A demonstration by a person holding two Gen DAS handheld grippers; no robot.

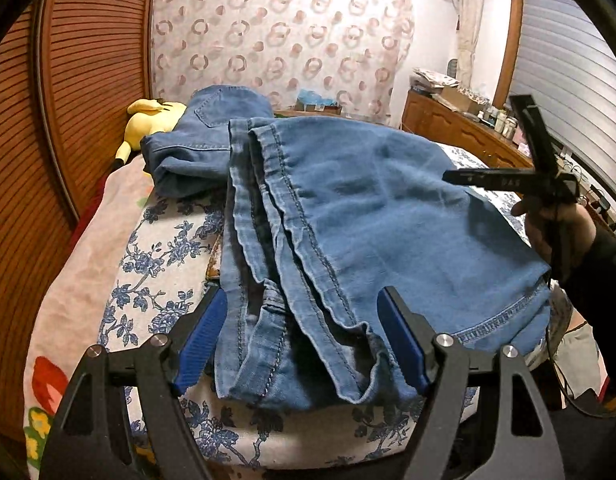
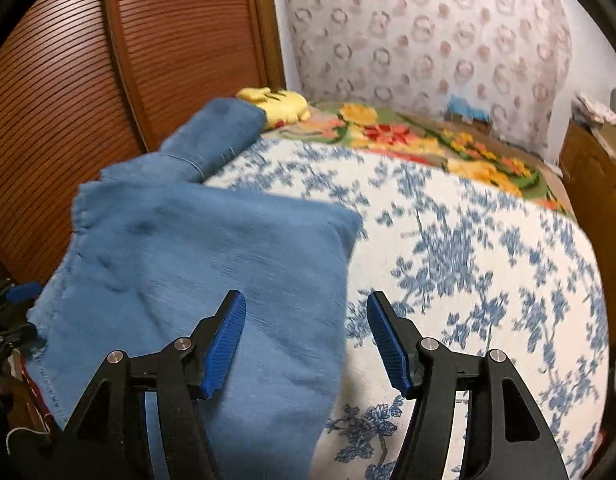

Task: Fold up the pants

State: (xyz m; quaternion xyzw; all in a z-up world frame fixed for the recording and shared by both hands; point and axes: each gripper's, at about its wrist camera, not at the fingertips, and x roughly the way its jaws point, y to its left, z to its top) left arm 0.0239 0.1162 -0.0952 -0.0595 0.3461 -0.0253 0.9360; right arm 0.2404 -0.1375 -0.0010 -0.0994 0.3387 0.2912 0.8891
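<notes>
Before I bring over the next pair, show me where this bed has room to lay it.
Free: the blue-flowered sheet right of the jeans, up to the bright floral blanket by the headboard. Crowded: the left side, where the jeans stretch toward the yellow plush toy along the slatted wooden wall.

A bed (image 2: 488,264) under a blue-flowered white cover carries folded blue jeans (image 1: 348,216) along its left edge. A yellow plush toy (image 1: 151,120) lies at the far left corner, beside a bright floral blanket (image 2: 448,144) spread across the far end.
</notes>
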